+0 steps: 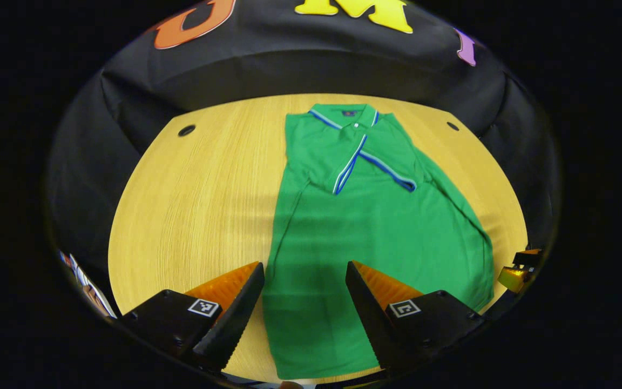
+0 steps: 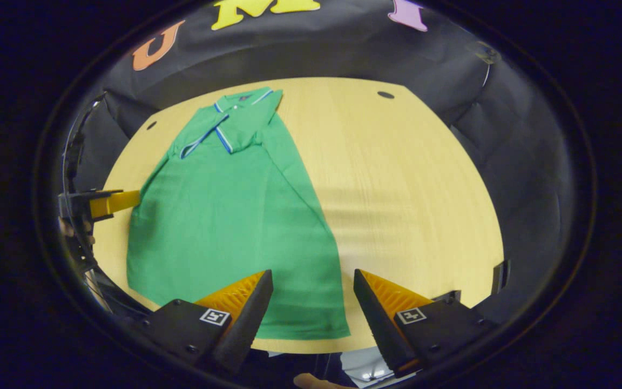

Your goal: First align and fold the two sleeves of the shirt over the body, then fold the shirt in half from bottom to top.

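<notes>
Wooden table point(image 1: 192, 205) w/ green shirt point(image 1: 376, 237) flat, sleeves seemingly folded in — left tool point(image 1: 304, 294) & right tool point(image 2: 312, 302) both agape above hem.

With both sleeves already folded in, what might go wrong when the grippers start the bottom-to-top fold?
1. Both the left gripper and the right gripper are open above the hem of the shirt; uneven pinches at the two corners could skew the fold.
2. The sleeves lie loosely crossed near the collar, so dragging the fabric may pull them open.
3. The hem sits near the edge of the table; a pinch might push it off.
</notes>
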`<state>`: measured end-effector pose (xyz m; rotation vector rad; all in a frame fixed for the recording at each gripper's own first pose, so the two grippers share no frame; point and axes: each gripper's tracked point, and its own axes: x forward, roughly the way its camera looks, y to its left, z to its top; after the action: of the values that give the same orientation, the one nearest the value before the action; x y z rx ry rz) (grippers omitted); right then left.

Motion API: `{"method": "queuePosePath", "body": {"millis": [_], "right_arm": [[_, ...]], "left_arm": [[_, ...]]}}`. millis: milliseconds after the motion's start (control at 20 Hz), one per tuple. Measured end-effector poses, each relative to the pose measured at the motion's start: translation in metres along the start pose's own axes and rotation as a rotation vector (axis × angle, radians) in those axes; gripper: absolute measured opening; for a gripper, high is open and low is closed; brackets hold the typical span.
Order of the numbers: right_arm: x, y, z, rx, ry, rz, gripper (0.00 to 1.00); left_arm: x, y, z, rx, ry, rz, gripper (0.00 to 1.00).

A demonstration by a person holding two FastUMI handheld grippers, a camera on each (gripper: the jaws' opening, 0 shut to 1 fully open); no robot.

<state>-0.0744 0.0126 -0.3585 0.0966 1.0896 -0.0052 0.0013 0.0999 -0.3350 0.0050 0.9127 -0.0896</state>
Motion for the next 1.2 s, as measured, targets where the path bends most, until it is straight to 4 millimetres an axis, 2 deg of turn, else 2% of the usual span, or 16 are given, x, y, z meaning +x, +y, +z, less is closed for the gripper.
{"method": "queuePosePath", "body": {"millis": [150, 200, 300, 400, 550, 700, 750, 800, 850, 950, 1000, 1050, 1100, 1200], "right_arm": [[0.016, -0.005, -0.024, -0.01, 0.079, -0.013, 0.96], [0.021, -0.008, -0.031, -0.01, 0.102, -0.024, 0.93], [0.025, -0.011, -0.043, 0.001, 0.142, -0.028, 0.95], [0.024, -0.01, -0.046, 0.019, 0.152, -0.023, 0.95], [0.023, -0.012, -0.052, 0.017, 0.179, -0.029, 0.95], [0.024, -0.01, -0.053, -0.005, 0.218, -0.028, 0.93], [0.024, -0.011, -0.054, -0.015, 0.243, -0.026, 0.96], [0.023, -0.011, -0.053, -0.009, 0.264, -0.03, 0.93], [0.024, -0.011, -0.053, 0.002, 0.286, -0.034, 0.96], [0.025, -0.011, -0.052, -0.008, 0.309, -0.032, 0.93], [0.025, -0.011, -0.051, -0.011, 0.317, -0.032, 0.96], [0.026, -0.011, -0.052, -0.005, 0.325, -0.034, 0.93], [0.026, -0.011, -0.051, 0.0, 0.33, -0.035, 0.96], [0.026, -0.011, -0.051, -0.005, 0.339, -0.035, 0.96]], "left_arm": [[-0.008, 0.012, -0.046, -0.041, 0.083, 0.025, 0.98], [-0.013, 0.012, -0.061, -0.05, 0.11, 0.025, 1.0], [-0.021, 0.014, -0.089, -0.056, 0.168, 0.025, 0.98], [-0.027, 0.017, -0.11, -0.062, 0.217, 0.034, 0.98], [-0.032, 0.015, -0.131, -0.09, 0.285, 0.02, 0.98], [-0.03, 0.014, -0.131, -0.118, 0.31, 0.018, 0.98], [-0.03, 0.013, -0.131, -0.119, 0.328, 0.015, 0.98], [-0.03, 0.013, -0.131, -0.109, 0.349, 0.01, 0.98], [-0.029, 0.014, -0.132, -0.097, 0.366, 0.003, 0.99], [-0.031, 0.014, -0.131, -0.102, 0.398, 0.001, 0.99], [-0.029, 0.014, -0.131, -0.119, 0.408, 0.007, 0.99], [-0.029, 0.014, -0.13, -0.124, 0.412, 0.008, 0.99], [-0.029, 0.014, -0.13, -0.116, 0.423, 0.005, 1.0], [-0.03, 0.014, -0.131, -0.115, 0.435, 0.006, 0.99]]}}
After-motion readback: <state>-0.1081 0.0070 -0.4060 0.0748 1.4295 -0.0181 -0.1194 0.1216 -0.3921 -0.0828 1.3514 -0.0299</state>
